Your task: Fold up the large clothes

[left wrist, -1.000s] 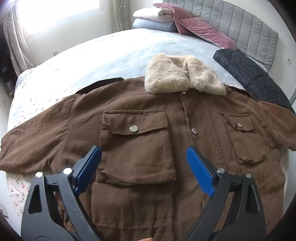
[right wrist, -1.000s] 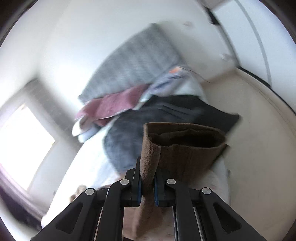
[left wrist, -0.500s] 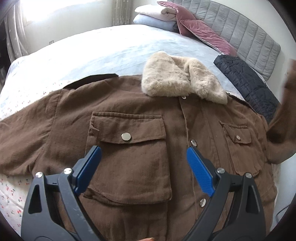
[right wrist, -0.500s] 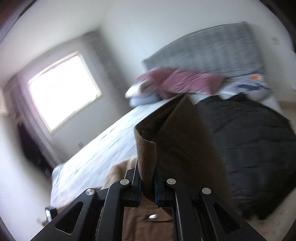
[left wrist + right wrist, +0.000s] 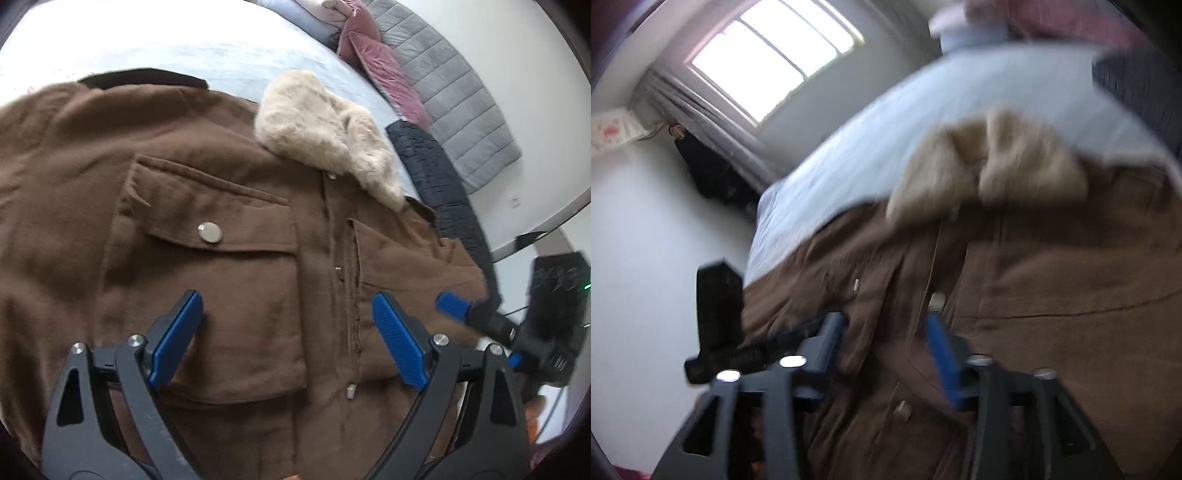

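Observation:
A brown jacket (image 5: 229, 280) with a beige fur collar (image 5: 325, 136) lies front up on the bed. Its right sleeve (image 5: 417, 251) is folded in across the chest. My left gripper (image 5: 288, 339) hovers open over the big chest pocket (image 5: 221, 295), with nothing between its fingers. In the blurred right wrist view, the jaws of my right gripper (image 5: 886, 350) are opening, with a loose fold of the brown sleeve (image 5: 860, 339) between the pads. One of its blue pads (image 5: 452, 304) shows at the jacket's right edge.
The pale blue bed sheet (image 5: 184, 44) stretches beyond the jacket. A black quilted blanket (image 5: 443, 184) lies along the right side, below pink pillows (image 5: 380, 62) and a grey headboard (image 5: 461, 92). A window (image 5: 772, 59) and dark hanging clothes (image 5: 709, 170) are at the far wall.
My right gripper swung the sleeve from the bedside in over the jacket's front, and its jaws have parted. My left gripper dropped closer to the jacket and tilted.

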`<action>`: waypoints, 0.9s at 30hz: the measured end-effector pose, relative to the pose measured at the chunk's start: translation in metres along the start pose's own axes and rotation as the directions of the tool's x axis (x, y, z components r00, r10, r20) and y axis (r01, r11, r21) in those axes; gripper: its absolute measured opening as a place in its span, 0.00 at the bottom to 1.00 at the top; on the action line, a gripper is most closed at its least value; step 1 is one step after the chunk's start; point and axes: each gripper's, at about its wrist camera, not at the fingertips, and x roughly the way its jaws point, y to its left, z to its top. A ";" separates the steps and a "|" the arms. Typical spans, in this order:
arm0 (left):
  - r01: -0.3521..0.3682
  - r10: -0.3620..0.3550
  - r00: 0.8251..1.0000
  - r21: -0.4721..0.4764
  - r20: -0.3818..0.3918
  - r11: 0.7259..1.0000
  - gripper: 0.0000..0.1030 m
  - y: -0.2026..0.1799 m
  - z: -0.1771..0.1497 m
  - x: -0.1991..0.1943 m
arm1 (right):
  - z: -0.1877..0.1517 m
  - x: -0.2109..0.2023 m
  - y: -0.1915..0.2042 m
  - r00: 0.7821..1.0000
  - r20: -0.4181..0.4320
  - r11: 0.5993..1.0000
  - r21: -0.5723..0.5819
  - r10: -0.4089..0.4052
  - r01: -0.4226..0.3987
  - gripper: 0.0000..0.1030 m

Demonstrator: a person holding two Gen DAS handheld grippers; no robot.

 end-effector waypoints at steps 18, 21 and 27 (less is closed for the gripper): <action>-0.021 0.048 0.987 0.170 -0.154 0.985 0.66 -0.081 0.005 0.086 | 0.005 -0.162 -0.104 0.931 0.222 0.953 0.162 -0.290 0.258 0.66; -0.068 0.100 0.988 0.249 -0.117 0.966 0.65 -0.098 -0.002 0.084 | -0.001 -0.170 -0.115 0.926 0.223 0.945 0.187 -0.306 0.268 0.66; -0.150 0.173 0.984 0.315 -0.045 0.937 0.46 -0.106 -0.008 0.077 | -0.008 -0.172 -0.125 0.931 0.223 0.946 0.216 -0.289 0.242 0.66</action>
